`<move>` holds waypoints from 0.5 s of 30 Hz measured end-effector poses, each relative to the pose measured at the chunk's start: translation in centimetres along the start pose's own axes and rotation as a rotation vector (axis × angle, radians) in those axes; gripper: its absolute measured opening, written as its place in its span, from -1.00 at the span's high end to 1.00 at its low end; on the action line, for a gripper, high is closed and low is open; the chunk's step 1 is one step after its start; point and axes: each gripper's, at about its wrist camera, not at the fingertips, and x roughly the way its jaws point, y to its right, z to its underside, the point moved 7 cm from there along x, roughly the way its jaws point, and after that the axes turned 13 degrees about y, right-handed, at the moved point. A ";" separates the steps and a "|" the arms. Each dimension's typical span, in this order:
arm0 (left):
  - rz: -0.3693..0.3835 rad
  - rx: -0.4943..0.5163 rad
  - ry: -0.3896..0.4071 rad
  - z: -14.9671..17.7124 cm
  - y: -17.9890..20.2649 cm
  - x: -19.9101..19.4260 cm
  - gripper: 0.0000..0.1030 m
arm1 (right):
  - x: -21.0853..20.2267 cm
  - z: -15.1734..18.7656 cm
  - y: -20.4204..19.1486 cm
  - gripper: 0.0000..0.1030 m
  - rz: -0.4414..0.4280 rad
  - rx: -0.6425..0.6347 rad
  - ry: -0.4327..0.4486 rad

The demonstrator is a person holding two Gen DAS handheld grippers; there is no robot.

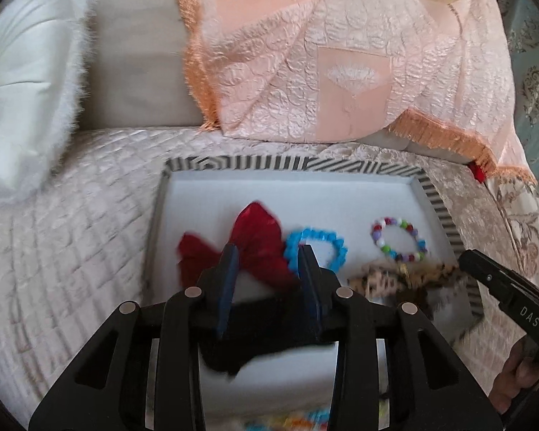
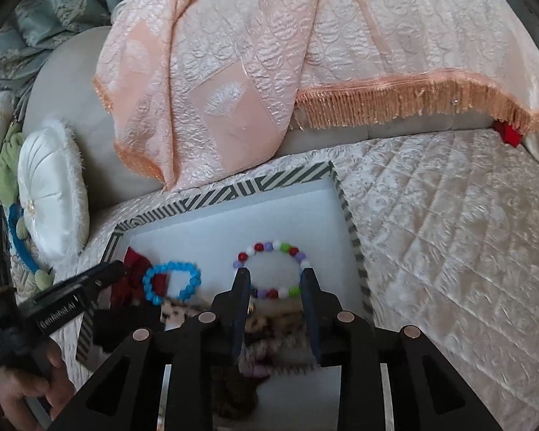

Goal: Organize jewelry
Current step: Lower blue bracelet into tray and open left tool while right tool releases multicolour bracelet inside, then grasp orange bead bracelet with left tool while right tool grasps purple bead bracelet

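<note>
a tray with a black-and-white striped rim (image 1: pixel 438 197) (image 2: pixel 355 248) and a white floor lies on a quilted cream bed cover (image 1: pixel 72 215) (image 2: pixel 449 233), and both tools hang over it, pointing steeply down. the left tool (image 1: pixel 267 256) has its blue-padded fingers apart; behind them lies a red bow (image 1: pixel 255 237), with a dark piece lower down between the fingers, but motion blur hides whether either pad touches anything. just right of the bow lies a blue beaded bracelet (image 1: pixel 318 248) (image 2: pixel 172 282), and further right a multicoloured beaded bracelet (image 1: pixel 399 239) (image 2: pixel 273 269), apart from the blue one. near the tray's front edge sits a leopard-print fabric piece (image 1: pixel 395 280) (image 2: pixel 262 323), just below the multicoloured bracelet. the right tool (image 2: pixel 275 280) also has its fingers apart, one on each side of the multicoloured bracelet's ring as seen from its own camera, with no pad visibly pressing on it. a peach fringed throw (image 1: pixel 323 54) (image 2: pixel 251 72) drapes over the bed's back, and a white fluffy cushion (image 1: pixel 28 89) (image 2: pixel 50 194) rests at the left.
</note>
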 end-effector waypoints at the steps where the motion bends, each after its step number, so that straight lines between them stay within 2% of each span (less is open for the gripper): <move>1: 0.001 0.007 0.002 0.4 -0.3 -1.0 0.35 | -0.8 0.3 -0.1 0.48 -0.003 -0.006 0.002; 5: -0.006 0.034 0.031 2.3 -1.6 -4.9 0.16 | -3.9 1.7 -1.3 0.48 -0.020 -0.056 -0.002; 7: -0.012 0.022 0.025 3.7 -2.5 -6.3 0.14 | -5.9 2.7 -1.5 0.47 -0.026 -0.090 -0.003; 11: 0.033 -0.046 -0.037 8.4 -3.6 -8.8 0.14 | -8.1 6.2 -1.3 0.45 -0.040 -0.096 -0.056; 15: 0.021 -0.009 -0.100 11.8 -2.4 -8.5 0.15 | -10.0 10.1 -1.8 0.45 -0.089 -0.137 -0.130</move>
